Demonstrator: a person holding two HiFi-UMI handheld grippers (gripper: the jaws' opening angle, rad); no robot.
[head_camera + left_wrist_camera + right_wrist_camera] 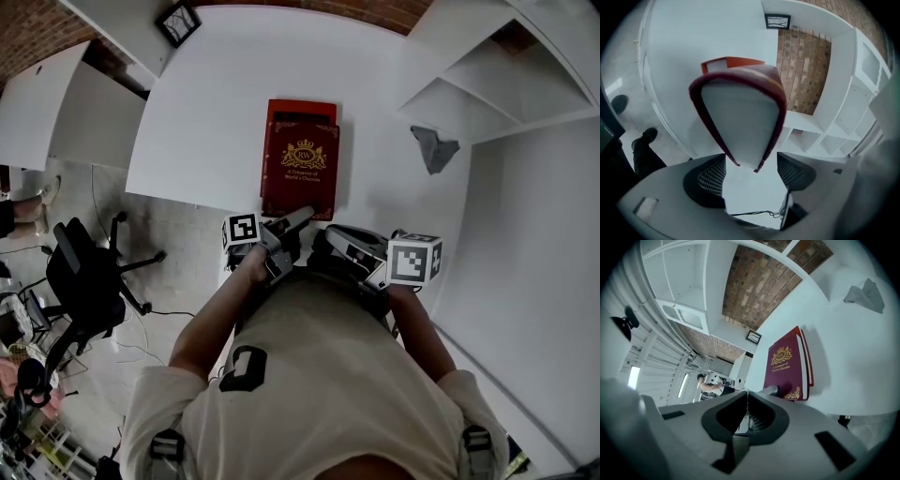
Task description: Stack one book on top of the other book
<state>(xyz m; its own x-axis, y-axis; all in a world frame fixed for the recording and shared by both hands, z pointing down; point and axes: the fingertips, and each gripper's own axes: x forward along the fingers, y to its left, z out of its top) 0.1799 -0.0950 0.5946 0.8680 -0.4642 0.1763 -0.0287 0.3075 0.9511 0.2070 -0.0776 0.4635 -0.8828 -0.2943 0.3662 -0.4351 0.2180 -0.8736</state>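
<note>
The maroon hardcover book (302, 169) bears a gold crest and lettering, the hardcover book beneath (300, 105) looks orange-red, the flat tabletop (206, 112) white.

Bright, even light nearly washes out the white table (216, 112), shadows are soft, both gripper views bulge and blacken at the corners, and the close maroon book (740, 122) blurs.

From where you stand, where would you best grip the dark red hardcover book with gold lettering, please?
Probably the dark red book's near short edge, coming level from the white table's front: it lies flat atop the orange-red book, so only edges offer the tool a bite.
</note>
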